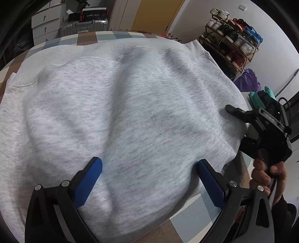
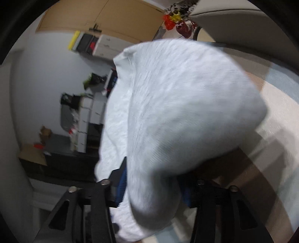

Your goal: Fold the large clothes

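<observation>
Sweatshirt [image 1: 121, 112]: I see the grey marl garment spread over the checked worktop [image 1: 196, 211], ribbed hem at the far edge.
Left claw [image 1: 149, 185]: blue pads wide apart, above the cloth, gripping nothing.
Right claw [image 2: 151, 188]: fabric bunched between the pads; I can't tell if they press it.
Writing: box [image 1: 87, 14] lettering on the suitcase, unreadable.
</observation>
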Motion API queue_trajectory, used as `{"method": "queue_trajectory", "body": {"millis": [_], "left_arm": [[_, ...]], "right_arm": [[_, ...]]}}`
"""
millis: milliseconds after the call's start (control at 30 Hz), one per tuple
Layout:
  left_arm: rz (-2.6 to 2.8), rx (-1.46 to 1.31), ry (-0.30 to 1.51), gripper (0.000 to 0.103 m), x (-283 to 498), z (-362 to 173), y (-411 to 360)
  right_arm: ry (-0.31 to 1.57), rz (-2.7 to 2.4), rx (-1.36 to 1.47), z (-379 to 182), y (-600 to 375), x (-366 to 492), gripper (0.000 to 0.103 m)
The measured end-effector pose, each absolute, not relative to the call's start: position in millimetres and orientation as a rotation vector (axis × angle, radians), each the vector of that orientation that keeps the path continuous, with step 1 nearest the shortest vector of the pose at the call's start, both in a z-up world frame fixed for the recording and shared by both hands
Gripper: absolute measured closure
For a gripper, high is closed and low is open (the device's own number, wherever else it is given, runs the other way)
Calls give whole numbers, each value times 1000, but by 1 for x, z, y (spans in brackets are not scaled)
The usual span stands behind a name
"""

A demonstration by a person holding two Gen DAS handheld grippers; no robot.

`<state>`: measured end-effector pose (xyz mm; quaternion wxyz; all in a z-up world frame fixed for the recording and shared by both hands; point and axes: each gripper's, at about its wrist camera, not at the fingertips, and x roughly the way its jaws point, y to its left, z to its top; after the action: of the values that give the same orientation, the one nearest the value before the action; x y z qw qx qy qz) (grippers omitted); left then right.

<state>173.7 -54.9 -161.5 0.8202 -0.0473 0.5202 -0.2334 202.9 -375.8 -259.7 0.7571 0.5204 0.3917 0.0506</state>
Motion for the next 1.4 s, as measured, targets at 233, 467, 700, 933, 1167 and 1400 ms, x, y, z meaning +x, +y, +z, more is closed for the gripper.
{"method": "queue_trajectory", "body": {"millis": [233,467,700,933,1167,1400], "left_arm": [[-516,-138,1116,5,175,-161,-51],[-605,-196,1167,5,168,-161,-72],[-872,-283,1210,5,145,-166,-149],[-1100,-555,1450,4,139,-176,-145],[-979,-640,1373,4,154,-148,-19],[-915,-650,1447,3,157,-162,24]], "right_arm": [[819,74,795,-234,-362,200,83],[780,50,319,-184,-344,189,86],[668,-30,-31,-104,-348,139,87],[474,103,-692,-76,-233,85,87],[472,317,-1031,-151,-134,33,86],[468,362,-1010,-173,-92,16,85]]}}
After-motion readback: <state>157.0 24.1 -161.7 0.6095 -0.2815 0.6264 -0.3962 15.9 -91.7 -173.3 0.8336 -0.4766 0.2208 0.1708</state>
